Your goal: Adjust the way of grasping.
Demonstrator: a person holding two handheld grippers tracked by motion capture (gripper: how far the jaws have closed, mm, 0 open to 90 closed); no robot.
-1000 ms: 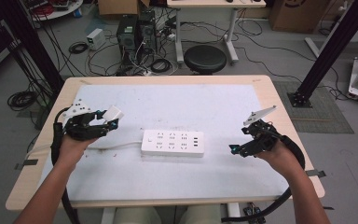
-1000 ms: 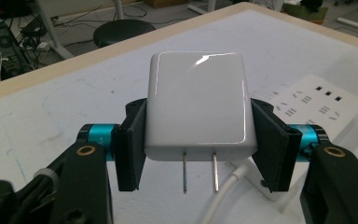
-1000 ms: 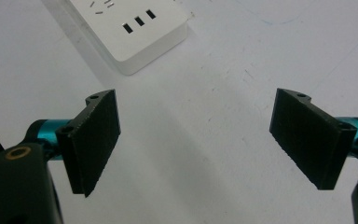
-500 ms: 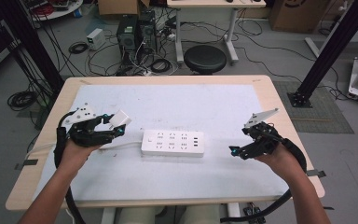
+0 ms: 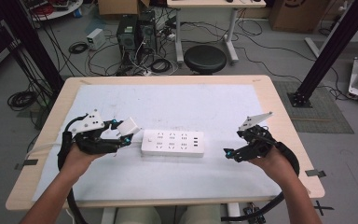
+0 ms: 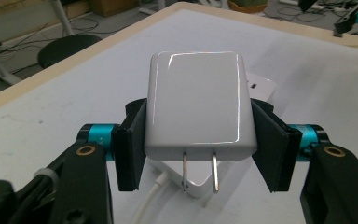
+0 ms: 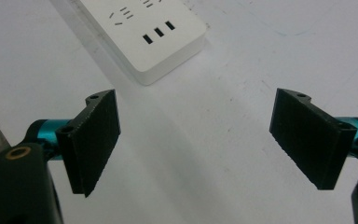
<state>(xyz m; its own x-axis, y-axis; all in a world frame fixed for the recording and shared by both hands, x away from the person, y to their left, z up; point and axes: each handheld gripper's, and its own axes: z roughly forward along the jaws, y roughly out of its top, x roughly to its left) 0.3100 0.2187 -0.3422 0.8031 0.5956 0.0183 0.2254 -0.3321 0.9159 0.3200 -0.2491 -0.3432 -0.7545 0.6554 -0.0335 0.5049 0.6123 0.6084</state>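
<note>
From above, we hold the charger in the left gripper, just off the strip at mid-desk. Left gripper view: jaws clench its smooth sides, so it may slip. Right gripper view: the right gripper gapes empty, leaving the strip free to slide.

Glossy white charger with two silver prongs. Matte white power strip marked with dark slots and grey socket lines. Black pads on teal collars, brass-coloured screws, on each hand-held gripper. White mat, faintly scuffed, over a pale wood surface. Black round stool beyond.
</note>
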